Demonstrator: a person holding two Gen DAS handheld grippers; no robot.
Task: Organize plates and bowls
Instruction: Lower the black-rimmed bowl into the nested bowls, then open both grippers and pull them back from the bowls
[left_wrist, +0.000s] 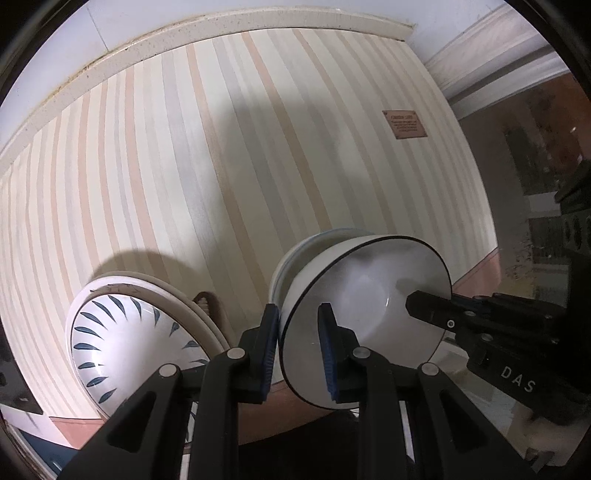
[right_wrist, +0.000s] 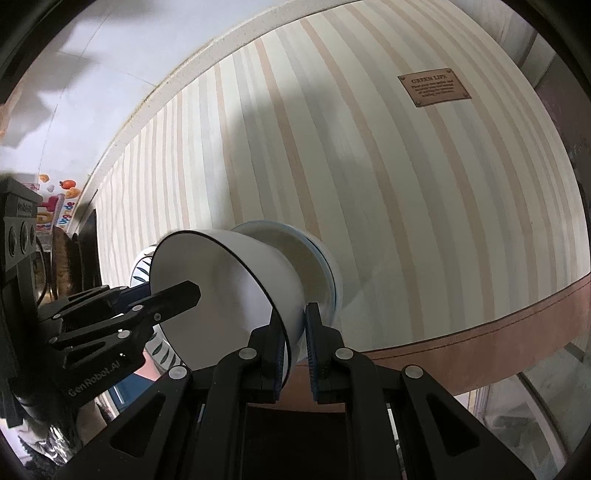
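Setting: a home, likely a dining corner. Evidence: table with striped tablecloth (right_wrist: 332, 155) in cream, peach and grey, brown hem, bearing a "GREEN LIFE" patch (right_wrist: 434, 90); white black-rimmed bowl (left_wrist: 369, 314) on stacked plates; leaf-patterned bowl (left_wrist: 122, 343); pale stone counter edge (left_wrist: 110, 62); colourful stickers (right_wrist: 59, 206) on the wall at left.

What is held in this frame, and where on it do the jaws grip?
Both grippers, left and right, hold the white black-rimmed bowl by its rim, on opposite sides, one finger inside and one outside the wall.
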